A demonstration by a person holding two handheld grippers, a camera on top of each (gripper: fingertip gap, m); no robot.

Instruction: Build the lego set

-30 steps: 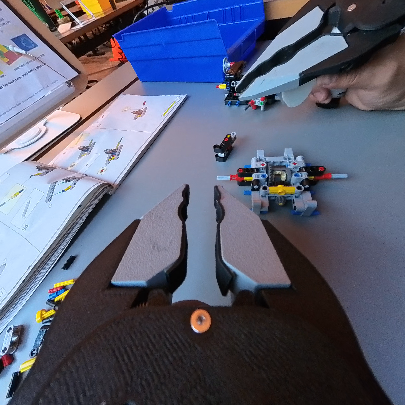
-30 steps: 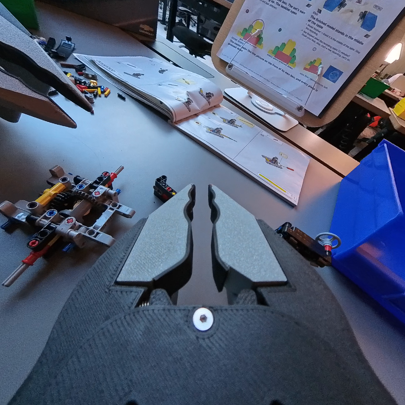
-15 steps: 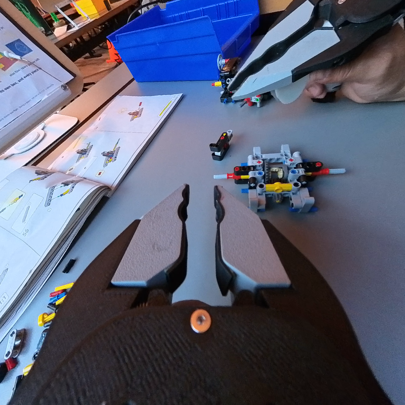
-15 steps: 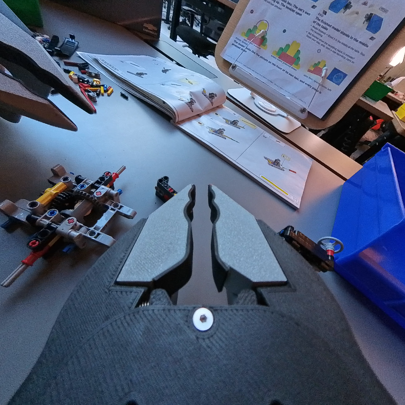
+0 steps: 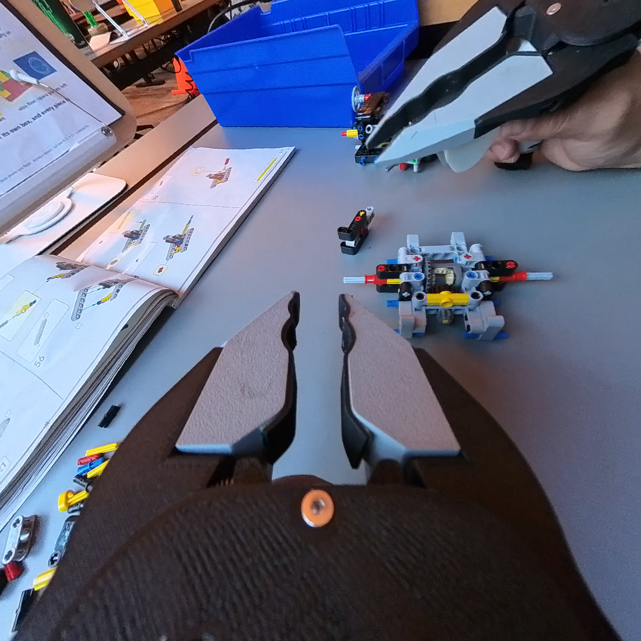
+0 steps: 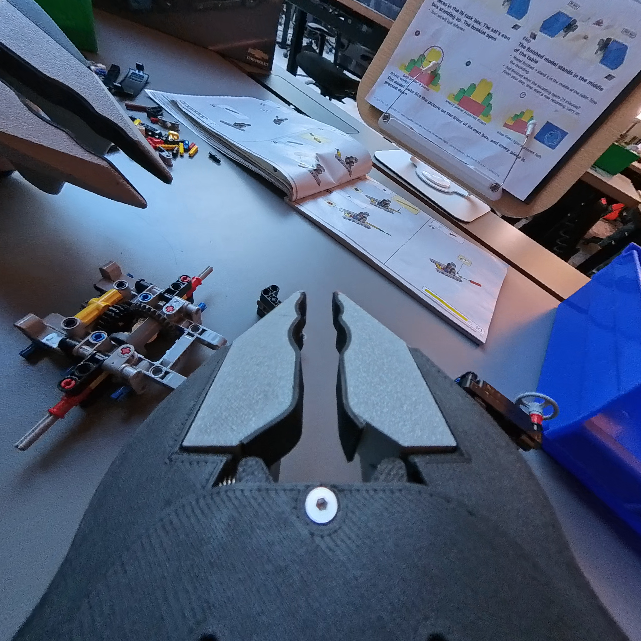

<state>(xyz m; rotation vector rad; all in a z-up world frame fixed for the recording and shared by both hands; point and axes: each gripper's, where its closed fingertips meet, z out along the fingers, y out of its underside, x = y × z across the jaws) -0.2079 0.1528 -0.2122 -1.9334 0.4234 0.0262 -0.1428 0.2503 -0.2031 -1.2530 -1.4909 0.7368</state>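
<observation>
While both grippers hang above the grey table (image 5: 520,433) with nothing between their fingers, the left gripper (image 5: 319,301) is nearest the camera in its own view, its jaws parted by a narrow gap that shows only bare tabletop. Beside it on the left lie loose small pins (image 5: 92,464) in yellow, red and blue, along with the open instruction booklet (image 5: 104,295). Just ahead and to its right sits the grey gear assembly (image 5: 447,288), with axles sticking out both sides; it looks only partly built. A little beyond that stands a small black connector piece (image 5: 353,232), apart from the assembly and touched by neither gripper. The right gripper (image 6: 319,298) also has its jaws slightly apart and empty, with that black piece just left of its tips. Farther back, a dark sub-assembly with a small grey wheel (image 6: 503,412) lies against the blue bin (image 5: 295,69). So several separate pieces are not yet joined
</observation>
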